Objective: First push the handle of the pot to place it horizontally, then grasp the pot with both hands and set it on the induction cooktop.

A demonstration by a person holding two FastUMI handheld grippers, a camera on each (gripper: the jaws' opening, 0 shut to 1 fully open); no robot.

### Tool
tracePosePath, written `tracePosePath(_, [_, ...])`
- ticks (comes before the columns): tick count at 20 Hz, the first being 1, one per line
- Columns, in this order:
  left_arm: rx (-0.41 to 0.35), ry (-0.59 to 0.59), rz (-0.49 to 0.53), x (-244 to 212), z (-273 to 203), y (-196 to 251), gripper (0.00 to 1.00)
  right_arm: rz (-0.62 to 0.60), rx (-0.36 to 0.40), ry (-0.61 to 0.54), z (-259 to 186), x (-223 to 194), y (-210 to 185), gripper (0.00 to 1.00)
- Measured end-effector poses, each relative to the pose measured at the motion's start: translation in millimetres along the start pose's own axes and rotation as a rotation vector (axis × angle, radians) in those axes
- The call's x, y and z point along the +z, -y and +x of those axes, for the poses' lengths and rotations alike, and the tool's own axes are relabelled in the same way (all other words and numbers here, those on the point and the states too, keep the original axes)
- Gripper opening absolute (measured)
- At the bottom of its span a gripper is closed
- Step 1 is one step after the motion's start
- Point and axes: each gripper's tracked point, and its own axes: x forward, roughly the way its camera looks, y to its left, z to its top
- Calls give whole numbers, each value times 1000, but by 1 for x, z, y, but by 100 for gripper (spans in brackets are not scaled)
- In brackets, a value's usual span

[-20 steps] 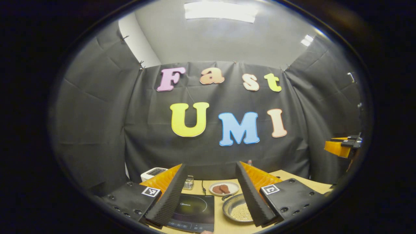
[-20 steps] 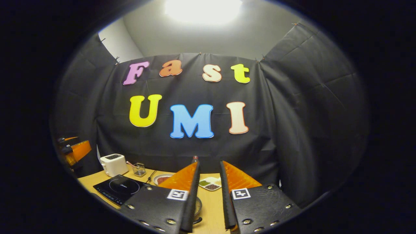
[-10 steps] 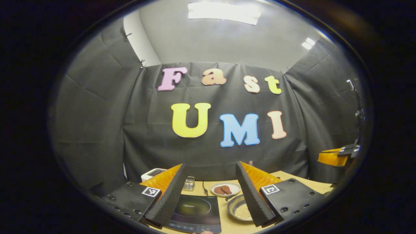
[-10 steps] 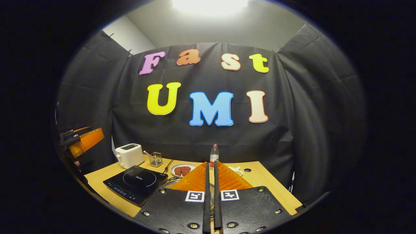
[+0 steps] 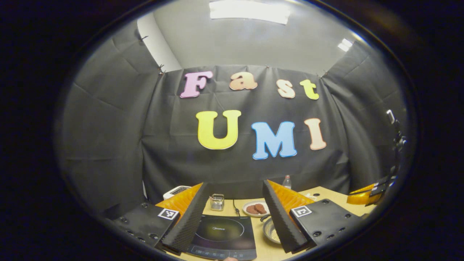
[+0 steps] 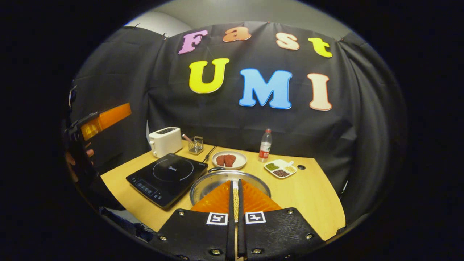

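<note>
Above pot (image 6: pixel 217 179), R gripper (image 6: pixel 234 186) closed.

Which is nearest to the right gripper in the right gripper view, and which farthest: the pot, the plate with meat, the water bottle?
From the right gripper:
1. Pot, directly ahead, just past its fingertips.
2. Plate with meat, behind the pot, slightly left.
3. Water bottle, at the back by the booth wall, right of the plate.
</note>
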Motion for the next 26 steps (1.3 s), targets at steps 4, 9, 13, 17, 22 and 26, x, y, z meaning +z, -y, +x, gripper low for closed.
tracePosePath(4, [35,-22,8,-10,14,4,98,-42,89,-126,19,-38,-2,3])
tracePosePath(9, [72,-40,22,-17,28,16,100,-110,209,-273,30,-83,0,4])
tracePosePath(13, [95,-55,35,-23,37,26,93,-117,292,-381,36,-115,0,3])
tracePosePath(17, [112,-71,44,-30,44,33,100,-126,360,-484,36,-146,-3,4])
tracePosePath(22, [129,-92,56,-37,48,37,97,-124,371,-553,46,-167,1,4])
tracePosePath(26, [137,-101,58,-41,52,39,98,-95,354,-586,53,-175,12,0])
